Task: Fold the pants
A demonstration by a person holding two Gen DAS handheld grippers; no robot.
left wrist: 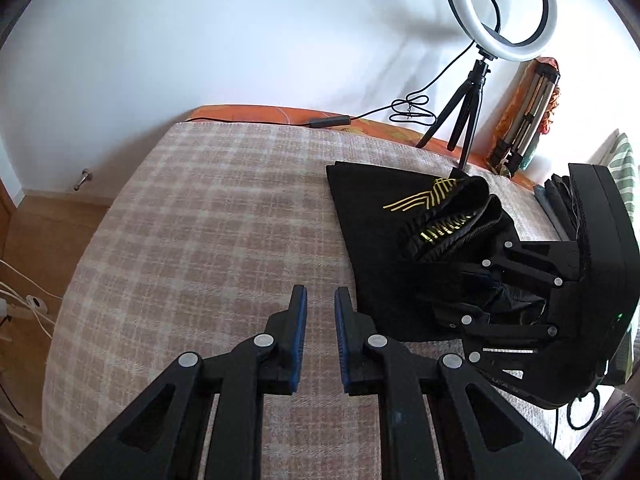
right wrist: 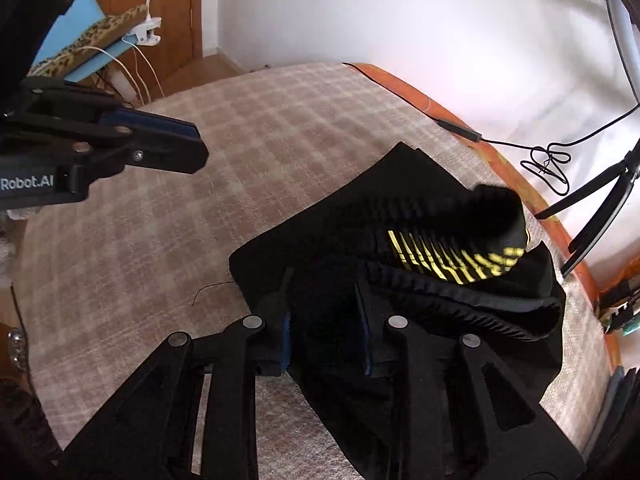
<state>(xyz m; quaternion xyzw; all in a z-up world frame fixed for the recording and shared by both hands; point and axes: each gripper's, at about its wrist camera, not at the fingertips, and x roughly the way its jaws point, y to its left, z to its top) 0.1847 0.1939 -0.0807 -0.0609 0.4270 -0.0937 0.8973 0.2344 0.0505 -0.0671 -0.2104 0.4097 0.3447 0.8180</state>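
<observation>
Pants (right wrist: 400, 216), black, folded on checked bed (left wrist: 200, 220); ring light (left wrist: 502, 8) in left view only; left gripper (left wrist: 320, 304) fingers narrowly parted, empty; right gripper (right wrist: 324, 292) fingers spread astride pants edge, contact unclear.

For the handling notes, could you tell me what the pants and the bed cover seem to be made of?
Pants: black, matte, soft knit by the look, perhaps jersey or fleece; they drape in folds, and the ribbed waistband with yellow stripes looks elastic.
Bed cover: coarse woven cloth in a beige and white check, matte; the weave shows as fine ribbing. The fibre cannot be told.
</observation>
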